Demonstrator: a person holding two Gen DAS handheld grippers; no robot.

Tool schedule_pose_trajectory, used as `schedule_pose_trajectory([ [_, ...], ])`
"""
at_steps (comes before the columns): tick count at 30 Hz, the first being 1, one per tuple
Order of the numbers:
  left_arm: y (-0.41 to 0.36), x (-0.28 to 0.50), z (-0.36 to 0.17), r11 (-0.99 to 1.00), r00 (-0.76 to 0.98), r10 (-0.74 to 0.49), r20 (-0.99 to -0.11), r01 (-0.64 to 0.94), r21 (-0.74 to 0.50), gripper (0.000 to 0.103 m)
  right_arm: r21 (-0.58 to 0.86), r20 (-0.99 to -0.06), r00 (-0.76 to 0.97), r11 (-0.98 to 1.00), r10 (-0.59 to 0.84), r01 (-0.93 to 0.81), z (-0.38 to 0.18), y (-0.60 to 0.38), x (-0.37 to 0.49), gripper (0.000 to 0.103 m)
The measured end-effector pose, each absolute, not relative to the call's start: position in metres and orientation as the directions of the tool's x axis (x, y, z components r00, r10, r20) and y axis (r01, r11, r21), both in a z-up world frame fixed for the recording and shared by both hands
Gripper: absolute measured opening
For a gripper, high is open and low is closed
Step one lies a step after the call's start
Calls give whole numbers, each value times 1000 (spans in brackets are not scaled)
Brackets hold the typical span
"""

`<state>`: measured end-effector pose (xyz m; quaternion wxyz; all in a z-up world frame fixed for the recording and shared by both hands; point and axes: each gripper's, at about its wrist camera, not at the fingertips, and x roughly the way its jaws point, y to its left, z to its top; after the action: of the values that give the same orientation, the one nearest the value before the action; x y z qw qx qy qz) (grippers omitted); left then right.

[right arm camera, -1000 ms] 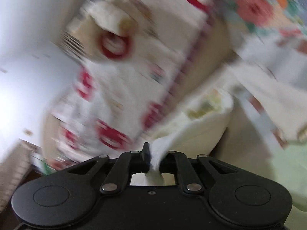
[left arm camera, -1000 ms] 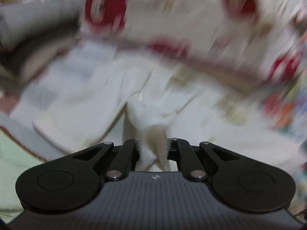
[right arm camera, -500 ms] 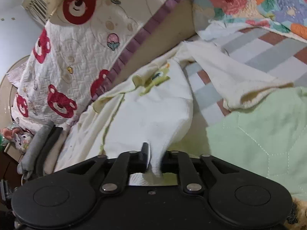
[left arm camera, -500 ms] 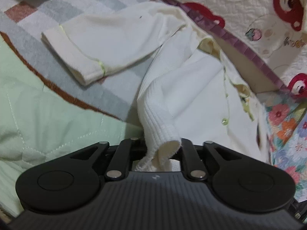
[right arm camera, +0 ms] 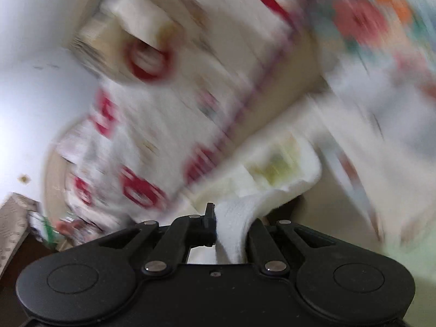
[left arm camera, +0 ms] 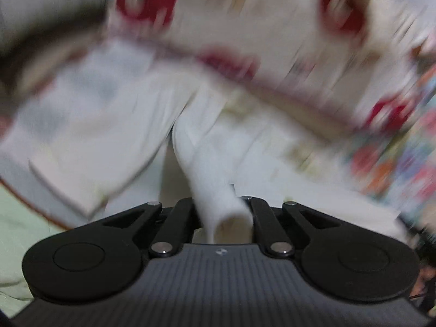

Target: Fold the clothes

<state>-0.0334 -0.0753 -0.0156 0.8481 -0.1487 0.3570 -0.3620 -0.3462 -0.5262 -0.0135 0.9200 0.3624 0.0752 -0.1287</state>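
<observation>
While both views are heavily motion-blurred, the grip in each is legible.

Left wrist view: the left gripper (left arm camera: 222, 212) is closed onto a bunched fold of the white ribbed-knit garment (left arm camera: 209, 147). The cloth rises from between the fingers and runs away from the camera toward the cream quilt printed with red bears (left arm camera: 245, 27). A sleeve-like part of the garment spreads to the left over the grey-and-white checked blanket (left arm camera: 90, 81); the pale green quilted cover (left arm camera: 16, 218) lies at the lower left. The garment is in contact with the gripper and pulled up from the bedding.

Right wrist view: the right gripper (right arm camera: 231, 231) is likewise clamped on a thick wad of the same white knit, which fills the gap between its fingers. A yellow-green patch on the garment sits just beyond the grip. The bear quilt, a floral coverlet (right arm camera: 362, 19) and a white wall (right arm camera: 32, 81) smear behind.

Judgement: with two points pinched and the fabric lifted, the step in hand appears to be carrying or shaking the garment out for laying flat or folding over; blur prevents saying which. The next move calls for even tension between both grips and a level lowering onto the bedding.
</observation>
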Motion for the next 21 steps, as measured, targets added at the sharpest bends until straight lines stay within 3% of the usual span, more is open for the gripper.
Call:
schedule_pose_trajectory([
  [2, -57, -47, 16, 662, 512, -747, -424, 519, -541, 3, 520, -212, 946, 791, -247, 323, 12, -506, -368, 5],
  [7, -51, -81, -46, 737, 383, -674, -631, 402, -544, 3, 514, -424, 857, 701, -293, 494, -50, -499, -400, 5],
  [10, -52, -96, -64, 790, 364, -599, -713, 412, -454, 3, 509, -477, 834, 687, -277, 519, -77, -494, -412, 5],
  [14, -51, -114, -40, 759, 391, -638, -663, 466, -455, 3, 366, -523, 772, 723, -361, 586, -61, -478, -420, 4],
  [16, -51, -122, -34, 751, 401, -648, -648, 477, -456, 3, 330, -499, 773, 739, -392, 587, -51, -467, -420, 4],
  [21, -40, -127, -25, 717, 367, -693, -621, 446, -536, 3, 357, -441, 813, 757, -379, 547, -33, -464, -425, 4],
])
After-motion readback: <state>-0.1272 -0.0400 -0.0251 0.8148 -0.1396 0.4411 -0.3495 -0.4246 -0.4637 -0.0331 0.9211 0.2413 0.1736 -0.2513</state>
